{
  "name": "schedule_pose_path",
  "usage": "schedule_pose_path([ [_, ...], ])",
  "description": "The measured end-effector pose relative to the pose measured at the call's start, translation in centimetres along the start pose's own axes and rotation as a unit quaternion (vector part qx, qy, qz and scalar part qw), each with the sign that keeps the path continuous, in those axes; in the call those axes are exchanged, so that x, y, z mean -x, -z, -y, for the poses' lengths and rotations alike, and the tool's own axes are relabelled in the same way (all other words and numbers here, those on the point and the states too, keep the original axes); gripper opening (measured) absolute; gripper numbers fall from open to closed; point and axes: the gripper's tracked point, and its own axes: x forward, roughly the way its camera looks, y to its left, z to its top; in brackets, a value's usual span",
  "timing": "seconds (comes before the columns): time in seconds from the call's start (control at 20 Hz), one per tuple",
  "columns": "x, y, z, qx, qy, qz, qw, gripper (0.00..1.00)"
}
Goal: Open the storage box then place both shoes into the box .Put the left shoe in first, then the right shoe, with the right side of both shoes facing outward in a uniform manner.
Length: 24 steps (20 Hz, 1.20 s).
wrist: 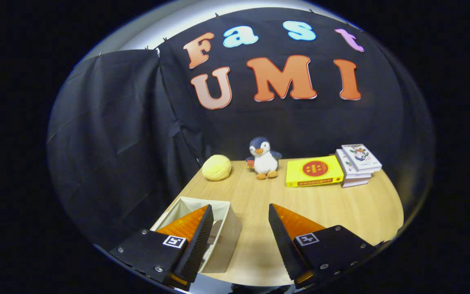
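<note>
The gripper (239, 212) hangs wide open and empty, the open storage box (229, 228) under its left finger.

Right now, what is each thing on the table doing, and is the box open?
Storage box: open at the top, under the left finger.
Gripper: fingers open, holding nothing.
Penguin toy: upright.
Yellow ball: resting on the table.
Yellow book: lying flat.
Book stack: piled beside it.

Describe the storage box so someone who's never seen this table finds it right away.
On the light wooden table, look at the near corner opposite the stack of books. The open-topped beige fabric storage box sits there, partly behind the open gripper's left finger; it is the table's one hollow container.
</note>
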Motion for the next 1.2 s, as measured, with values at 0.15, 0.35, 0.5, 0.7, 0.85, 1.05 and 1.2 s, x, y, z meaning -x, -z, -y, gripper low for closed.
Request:
schedule_pose_path([
  [0.15,2.7,-3.1,4.6,0.003,0.018,0.059,0.998,0.88],
  [0.35,6.0,-6.1,9.9,0.002,0.043,0.118,0.992,0.93],
  [0.5,8.4,-8.3,12.8,0.006,0.051,0.167,0.985,0.95],
  [0.7,11.3,-9.7,15.8,0.036,0.07,0.214,0.974,0.96],
  [0.85,12.9,-10.2,17.0,0.037,0.078,0.232,0.969,0.96],
  [1.05,14.6,-10.4,18.7,0.035,0.091,0.244,0.965,0.96],
  [1.2,15.8,-10.9,19.3,0.038,0.095,0.259,0.96,0.96],
])
